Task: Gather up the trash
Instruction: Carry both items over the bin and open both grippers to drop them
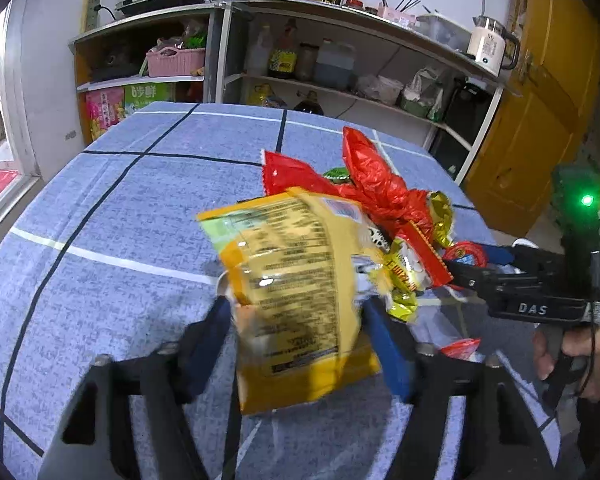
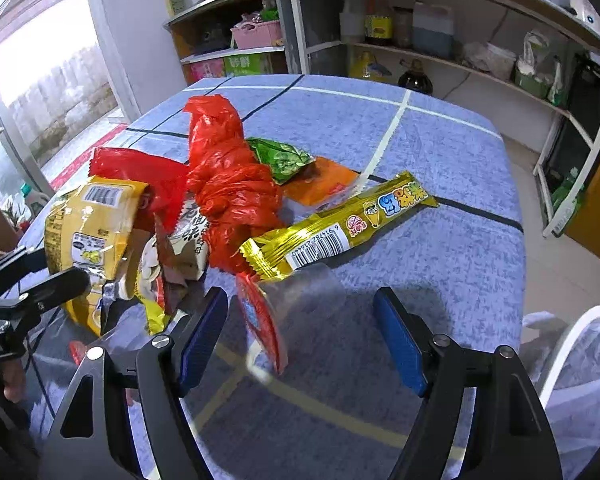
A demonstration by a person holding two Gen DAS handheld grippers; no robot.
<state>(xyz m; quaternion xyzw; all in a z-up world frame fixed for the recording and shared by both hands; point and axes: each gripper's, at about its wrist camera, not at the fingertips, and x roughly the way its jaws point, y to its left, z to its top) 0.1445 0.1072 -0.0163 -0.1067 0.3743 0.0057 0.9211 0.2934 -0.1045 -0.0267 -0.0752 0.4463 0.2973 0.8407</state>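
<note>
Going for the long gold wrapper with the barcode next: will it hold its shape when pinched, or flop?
The gold wrapper lies flat with crimped ends, so it is probably empty: very light and likely to bend or droop when lifted by one end. Its glossy foil may slip between the pads. The crumpled red plastic bag overlaps its near end and may drag along.

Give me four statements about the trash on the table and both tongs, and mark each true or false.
1. The yellow snack bag sits between the left tongs' fingers. True.
2. The right tongs are clamped on the gold wrapper. False: they stand open, short of it.
3. A crumpled red plastic bag lies in the pile. True.
4. The tablecloth is plain white. False: it is blue with dark and light lines.
</note>
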